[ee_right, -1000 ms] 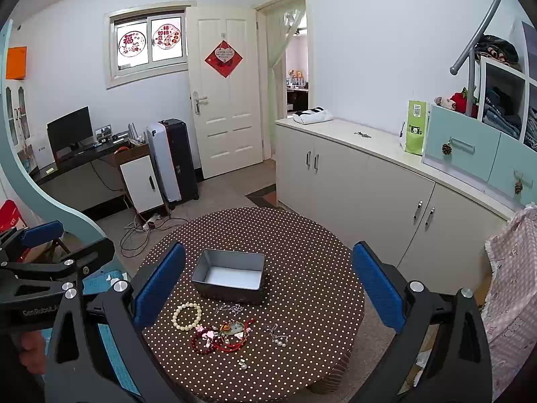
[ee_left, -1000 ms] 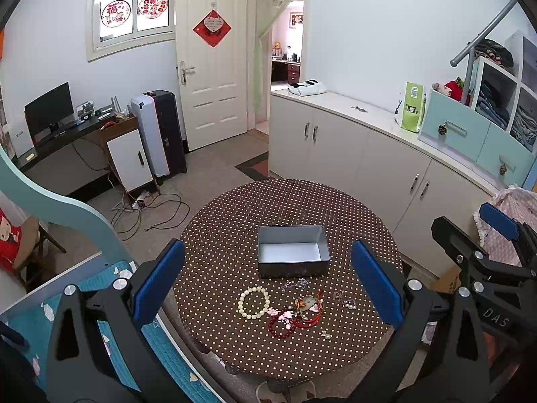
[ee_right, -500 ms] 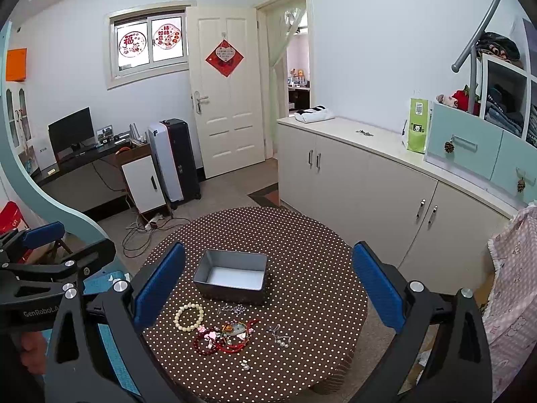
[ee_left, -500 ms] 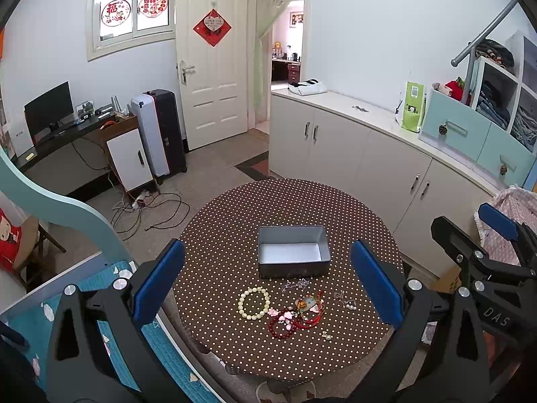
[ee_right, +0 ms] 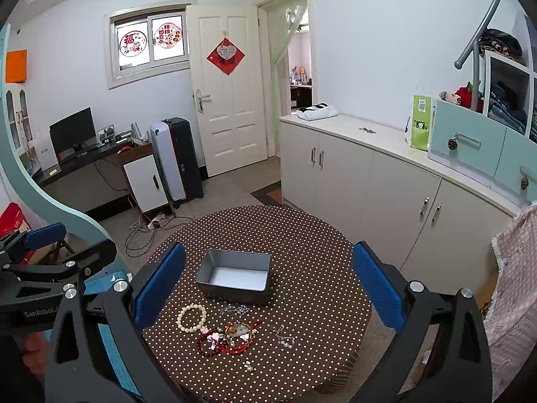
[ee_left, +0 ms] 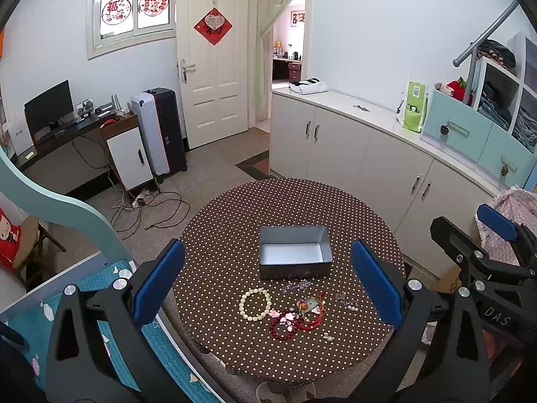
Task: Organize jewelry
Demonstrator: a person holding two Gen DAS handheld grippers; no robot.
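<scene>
Table: round brown table with white polka dots [ee_left: 235, 221], centre of frame.
Left gripper [ee_left: 266, 282]: released, empty, low in frame.
Right gripper [ee_right: 268, 280]: released, empty.
Box: grey rectangular metal tin [ee_left: 295, 252], centre.
Jewelry: cream bead bracelet [ee_left: 255, 304], red bead strands [ee_left: 295, 320], below the tin.

You see a white door [ee_left: 214, 63], window [ee_left: 134, 10] to its left, cabinets [ee_left: 362, 154] to its right, desk [ee_left: 63, 134] below the window.

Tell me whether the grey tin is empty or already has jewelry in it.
Empty. The grey tin shows only its bare pale floor in both views; the jewelry lies on the tablecloth in front.
</scene>
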